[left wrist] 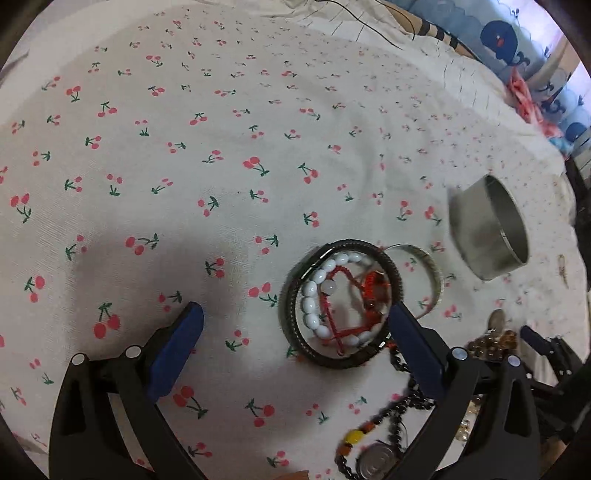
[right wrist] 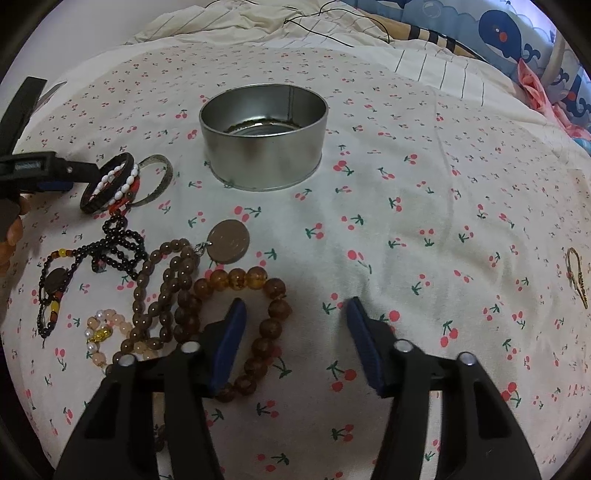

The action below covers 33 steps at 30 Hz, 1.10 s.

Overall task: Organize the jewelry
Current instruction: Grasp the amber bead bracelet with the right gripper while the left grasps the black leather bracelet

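A round metal tin [right wrist: 264, 147] stands open on the cherry-print cloth; it also shows in the left wrist view [left wrist: 487, 229]. A black bracelet [left wrist: 295, 295] rings a white bead bracelet [left wrist: 310, 295] and a red cord one [left wrist: 373, 282], beside a silver bangle [left wrist: 434, 273]. My left gripper [left wrist: 295, 321] is open, its right finger [left wrist: 410, 339] over the black bracelet's edge. My right gripper [right wrist: 295, 314] is open, its left finger [right wrist: 231, 336] above an amber bead bracelet [right wrist: 271, 325]. Brown beads [right wrist: 166, 291], a black bead necklace [right wrist: 118, 247], a coin pendant [right wrist: 228, 241] and a pink bead bracelet [right wrist: 107, 332] lie to the left.
The cherry-print cloth [right wrist: 424, 221] covers a bed. A small gold chain [right wrist: 578, 277] lies at the far right. Striped bedding [right wrist: 424, 62] and a whale-print pillow [right wrist: 517, 33] lie behind. A thin black cable [right wrist: 325, 22] crosses the back.
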Motion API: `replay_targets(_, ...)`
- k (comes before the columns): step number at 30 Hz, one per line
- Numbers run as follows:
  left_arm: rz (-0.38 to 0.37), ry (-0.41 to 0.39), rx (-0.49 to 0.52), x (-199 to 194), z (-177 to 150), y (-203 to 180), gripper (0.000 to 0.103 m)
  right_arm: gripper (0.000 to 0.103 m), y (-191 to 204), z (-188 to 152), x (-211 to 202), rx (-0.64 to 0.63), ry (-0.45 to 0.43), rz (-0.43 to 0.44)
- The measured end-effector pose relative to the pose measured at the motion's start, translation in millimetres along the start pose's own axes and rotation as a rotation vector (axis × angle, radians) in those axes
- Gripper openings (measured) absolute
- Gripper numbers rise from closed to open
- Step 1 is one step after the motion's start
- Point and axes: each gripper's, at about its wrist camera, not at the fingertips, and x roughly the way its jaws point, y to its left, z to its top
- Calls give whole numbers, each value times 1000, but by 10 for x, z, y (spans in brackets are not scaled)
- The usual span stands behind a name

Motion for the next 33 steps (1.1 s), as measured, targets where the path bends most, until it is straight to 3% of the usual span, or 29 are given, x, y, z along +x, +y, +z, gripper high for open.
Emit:
replay_targets(2,12,-16,39,20,-9,-102,92,37,-10,7,-15,0,-2,6)
replay_targets(4,-14,-57,58,-17,-6,-196,86,33,-8,2,-14,-6,-1,13)
replay_targets(7,-92,-128,86,-174,27,-295,86,33,-11,3,-15,-2,1,15)
replay_targets(9,-126,-161,166,-250,0,-461,86,33,-13,-3,-13,4,1,19)
replay_targets(13,-37,-136,333,-87,-135,-797,86,33,-22,11,-5,6,4,18)
replay_targets(16,-12,-138,397,-20,-213,-850,84,33,-28,10,-7,10,5,23)
replay_targets(20,-58,-130,395,-19,-252,-723,59,35,-35,15,-4,9,7,24)
replay_targets(25,-41,-105,416,47,-308,-638,57,42,-9,12,-3,1,10,27)
replay_targets(30,-11,-127,460,-34,-359,-691,57,42,11,-6,-3,1,9,28)
replay_targets(31,-17,-131,463,-53,-380,-700,50,42,15,-6,0,1,9,28)
replay_targets(32,-38,-126,472,-59,-391,-711,34,42,14,-4,2,1,9,28)
replay_targets(33,-46,-117,474,-50,-397,-714,28,42,11,-3,1,1,10,28)
